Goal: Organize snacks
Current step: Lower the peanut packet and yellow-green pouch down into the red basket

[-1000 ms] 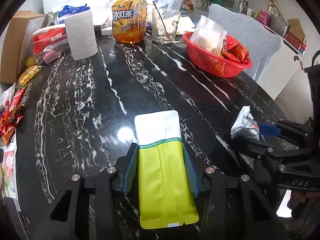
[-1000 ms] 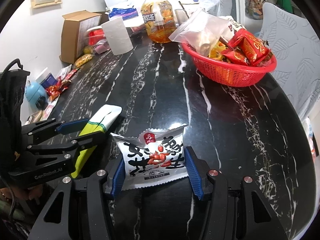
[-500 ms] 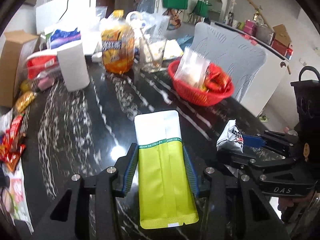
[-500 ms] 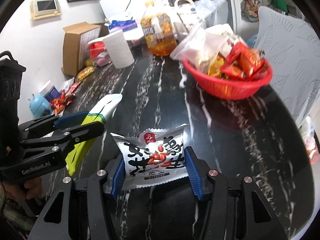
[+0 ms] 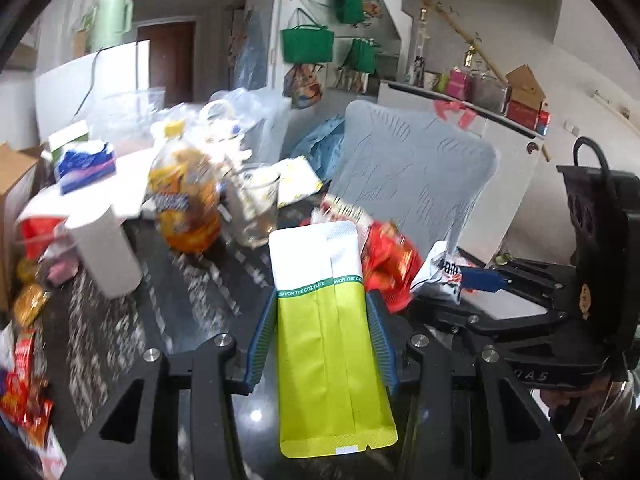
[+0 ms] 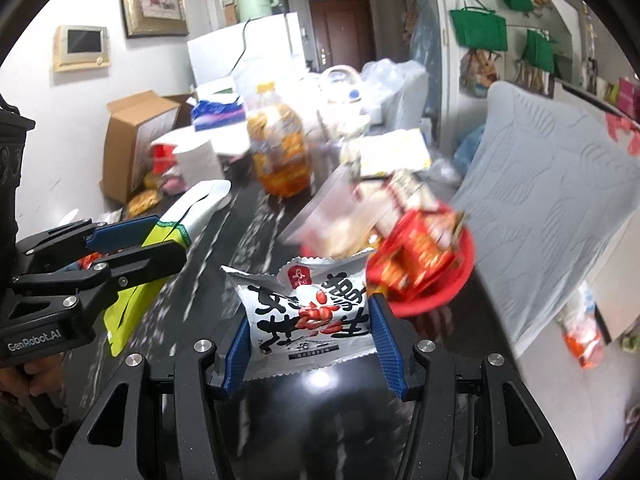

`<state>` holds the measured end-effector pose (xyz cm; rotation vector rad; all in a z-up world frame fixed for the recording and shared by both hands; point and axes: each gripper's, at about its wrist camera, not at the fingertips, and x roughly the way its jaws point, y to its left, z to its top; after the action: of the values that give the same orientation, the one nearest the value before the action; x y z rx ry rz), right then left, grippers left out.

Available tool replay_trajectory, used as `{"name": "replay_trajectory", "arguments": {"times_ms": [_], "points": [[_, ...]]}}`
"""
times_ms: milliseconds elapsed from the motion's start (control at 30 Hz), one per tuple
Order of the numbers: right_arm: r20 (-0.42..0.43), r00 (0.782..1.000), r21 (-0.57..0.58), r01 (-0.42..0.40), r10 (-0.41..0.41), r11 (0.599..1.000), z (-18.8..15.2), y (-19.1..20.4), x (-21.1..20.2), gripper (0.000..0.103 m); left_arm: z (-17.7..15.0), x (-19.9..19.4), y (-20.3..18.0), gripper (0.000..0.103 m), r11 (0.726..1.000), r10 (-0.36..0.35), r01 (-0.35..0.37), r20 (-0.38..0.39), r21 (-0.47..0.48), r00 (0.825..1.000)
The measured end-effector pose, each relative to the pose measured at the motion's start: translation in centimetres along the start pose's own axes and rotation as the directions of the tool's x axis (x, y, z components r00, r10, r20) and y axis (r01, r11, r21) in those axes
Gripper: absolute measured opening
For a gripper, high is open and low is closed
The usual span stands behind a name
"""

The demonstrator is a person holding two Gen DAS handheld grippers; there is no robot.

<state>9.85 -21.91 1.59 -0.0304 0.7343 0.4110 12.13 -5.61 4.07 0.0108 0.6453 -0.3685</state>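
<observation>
The left claw (image 5: 322, 344) is clamped on a lime-and-white sachet (image 5: 326, 328), lifted clear of the black marble bench (image 5: 160, 320), evidently for carrying to the red basket (image 6: 436, 292). The right claw (image 6: 312, 344) grips a white peanut packet (image 6: 308, 316) by its sides, held just short of that basket. Motion blur smears the basket's contents and the tea bottle (image 6: 280, 152); the sachet hides most of the basket from the left wrist.

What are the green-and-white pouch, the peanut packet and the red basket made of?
Green-and-white pouch: matte film, probably plastic laminate; flat centre seam, crimped end.
Peanut packet: glossy plastic film; crinkles, serrated edge, glare.
Red basket: likely moulded plastic; uniform red, but blurred here.
</observation>
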Motion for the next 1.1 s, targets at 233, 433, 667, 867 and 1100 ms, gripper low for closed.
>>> {"name": "replay_trajectory", "arguments": {"times_ms": [233,433,667,867,1100], "points": [[0.006,0.999,0.022,0.052,-0.053,0.998,2.3,-3.9,0.6,0.054,4.3,4.4,-1.7,0.044,0.996,-0.076,0.077,-0.011,0.049,0.997],[-0.014,0.997,0.054,0.074,-0.073,0.996,3.1,-7.2,2.1,0.054,6.5,9.1,-3.0,0.044,0.991,-0.11,0.114,-0.056,0.073,0.992],[-0.037,0.996,0.092,0.083,-0.08,0.992,3.5,-9.9,4.1,0.054,7.4,14.1,-3.5,0.044,0.987,-0.124,0.136,-0.128,0.087,0.984],[-0.045,0.996,0.101,0.076,-0.071,0.992,3.4,-10.4,4.9,0.054,6.3,16.4,-2.5,0.044,0.991,-0.11,0.121,-0.177,0.054,0.978],[-0.051,0.996,0.083,0.073,-0.069,0.994,3.5,-9.7,5.4,0.054,6.2,16.3,-2.4,0.044,0.991,-0.106,0.118,-0.162,0.068,0.981]]}}
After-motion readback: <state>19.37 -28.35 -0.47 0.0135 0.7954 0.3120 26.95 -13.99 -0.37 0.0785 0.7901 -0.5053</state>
